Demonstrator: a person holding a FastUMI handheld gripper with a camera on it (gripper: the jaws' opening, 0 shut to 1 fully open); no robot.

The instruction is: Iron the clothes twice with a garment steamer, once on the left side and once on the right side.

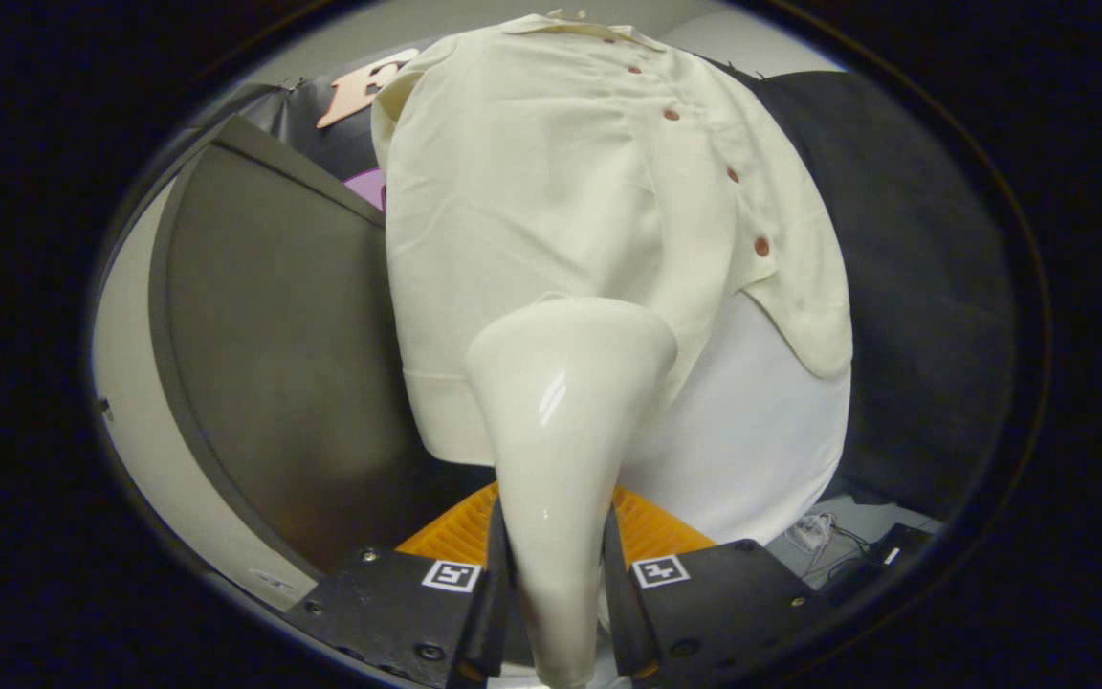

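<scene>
A cream button-up shirt [551, 191] hangs ahead of me, its row of brown buttons [733, 175] running down its right part. A glossy white garment steamer [561, 411] rises from between my fingers, and its wide head lies against the shirt's lower hem, left of the button row. My gripper [556, 574] is shut on the steamer's handle, one finger pressing each side. A white underlayer [752, 431] shows below the shirt's open right flap.
A dark grey panel [274, 354] stands to the left of the shirt. Black cloth [905, 287] hangs to the right. An orange ribbed object [651, 531] lies just beyond my fingers. Cables and a dark device [857, 550] sit low on the right.
</scene>
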